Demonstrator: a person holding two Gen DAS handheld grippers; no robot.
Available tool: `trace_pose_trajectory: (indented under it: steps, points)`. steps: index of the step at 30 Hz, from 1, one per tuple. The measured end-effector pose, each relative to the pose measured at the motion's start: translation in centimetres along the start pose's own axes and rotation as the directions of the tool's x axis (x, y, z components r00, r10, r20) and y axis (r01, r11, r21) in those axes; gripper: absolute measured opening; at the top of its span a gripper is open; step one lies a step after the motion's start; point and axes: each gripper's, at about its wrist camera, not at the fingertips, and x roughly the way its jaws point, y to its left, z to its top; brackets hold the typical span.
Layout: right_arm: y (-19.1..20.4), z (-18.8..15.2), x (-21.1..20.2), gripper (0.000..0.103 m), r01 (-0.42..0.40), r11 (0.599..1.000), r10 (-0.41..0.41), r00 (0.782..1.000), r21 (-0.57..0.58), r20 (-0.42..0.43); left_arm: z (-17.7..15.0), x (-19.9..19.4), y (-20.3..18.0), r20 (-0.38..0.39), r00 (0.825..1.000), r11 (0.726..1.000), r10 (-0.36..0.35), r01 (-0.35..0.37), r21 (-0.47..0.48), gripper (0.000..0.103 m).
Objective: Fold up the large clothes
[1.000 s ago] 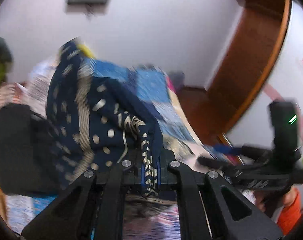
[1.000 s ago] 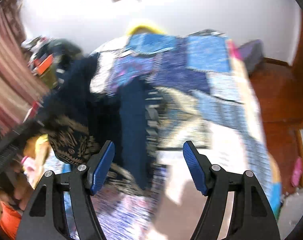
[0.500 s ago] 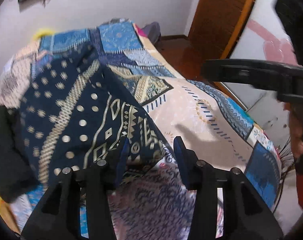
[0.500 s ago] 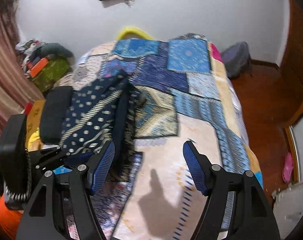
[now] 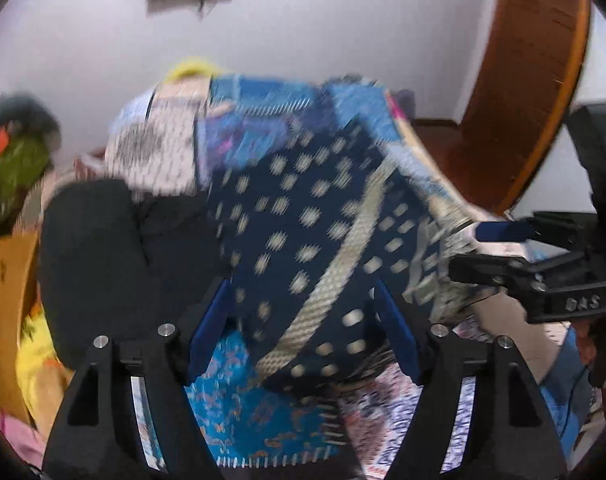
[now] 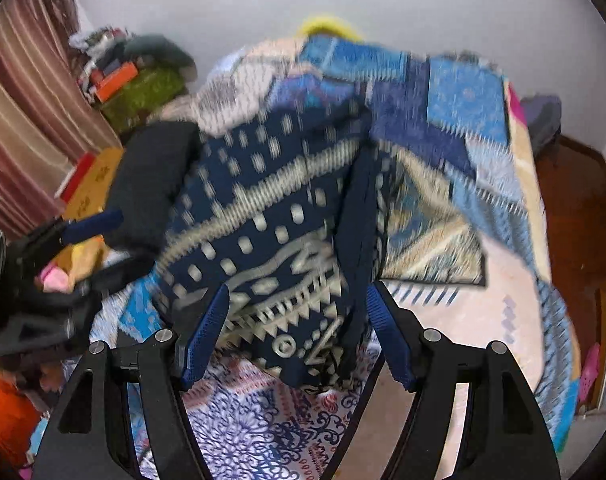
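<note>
Over the bed (image 6: 463, 312), both grippers angled down, released, left gripper (image 5: 303, 328) just widened, navy garment (image 5: 311, 240) loose between.

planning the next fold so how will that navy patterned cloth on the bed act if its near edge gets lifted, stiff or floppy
Probably floppy: the navy cloth lies in soft folds over the bed, so a lifted edge would likely sag and drag the rest. It looks thin and fairly light. Its fringed hem might snag on the left tongs, whose jaws have just been opening, pads not pressing it.

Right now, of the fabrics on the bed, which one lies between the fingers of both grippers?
The navy cloth with cream dots, lying on the patchwork bedspread. The plain black garment sits to its left, outside both gaps.
</note>
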Motion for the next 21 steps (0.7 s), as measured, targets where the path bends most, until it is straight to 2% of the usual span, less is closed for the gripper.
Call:
trace_pose_trajectory:
  steps: [3,5,8,12,16,21]
  points:
    - [-1.6,-1.9,2.2,0.067,0.013,0.999,-0.01,0.997,0.031,-0.079,-1.9,2.7,0.2,-0.061,0.998,0.999,0.032,-0.031,0.015,0.072]
    - [-2.8,-3.0,2.7,0.067,0.015,0.998,-0.008,0.993,0.058,-0.118,-3.0,3.3,0.4,-0.066,0.998,1.0,0.002,-0.002,-0.004,0.073]
    - [-4.2,-3.6,2.1,0.067,-0.009,0.995,0.023,0.991,0.104,-0.131,-3.7,2.9,0.9,-0.059,0.998,0.999,-0.035,0.033,-0.039,0.072]
    - [-4.7,-3.2,0.1,0.067,-0.018,0.993,0.029,0.995,0.119,-0.092,-3.8,2.2,1.2,-0.065,0.997,0.998,-0.047,0.044,-0.045,0.072]
    - [-3.6,-2.0,-1.9,0.067,-0.018,0.995,0.019,1.0,0.096,-0.016,-3.1,0.4,1.6,-0.02,1.0,0.999,-0.014,0.013,-0.034,0.072]
    - [-2.3,0.2,-2.2,0.067,-0.021,0.997,0.017,0.998,0.072,0.055,-0.8,-0.6,3.9,0.028,1.0,0.996,0.001,0.001,-0.094,0.072]
